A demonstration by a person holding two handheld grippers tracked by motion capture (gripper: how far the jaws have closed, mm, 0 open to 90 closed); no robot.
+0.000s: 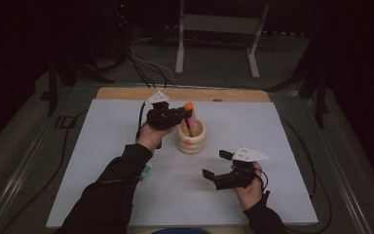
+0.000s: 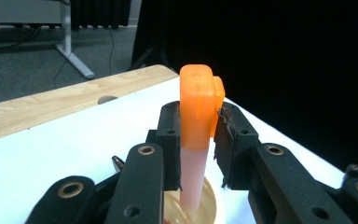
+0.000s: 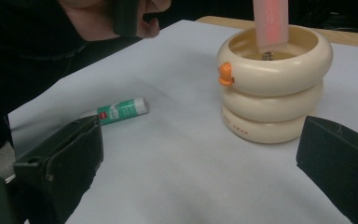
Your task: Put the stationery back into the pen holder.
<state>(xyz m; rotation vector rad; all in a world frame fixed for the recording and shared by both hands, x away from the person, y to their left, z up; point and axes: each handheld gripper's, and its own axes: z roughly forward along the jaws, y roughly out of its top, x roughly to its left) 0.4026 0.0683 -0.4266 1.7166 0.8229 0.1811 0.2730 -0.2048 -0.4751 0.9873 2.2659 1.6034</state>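
Observation:
My left gripper (image 1: 186, 113) is shut on a pink marker with an orange cap (image 2: 196, 135), holding it upright. The marker (image 1: 189, 116) stands with its lower end inside a cream ringed cup (image 1: 191, 139) at the middle of the white sheet. In the right gripper view the pink barrel (image 3: 271, 21) dips into the cup's mouth (image 3: 274, 74), above something small and metallic at the bottom. My right gripper (image 1: 215, 165) hovers open near the table's front right, its jaws pointing toward the cup with nothing between them.
A green and white glue stick (image 3: 121, 110) lies on the white sheet (image 1: 243, 126) left of the cup, near the left sleeve (image 1: 146, 170). A wooden table edge (image 1: 185, 93) runs along the back. Cables and a metal stand's legs (image 1: 214, 44) are on the floor beyond.

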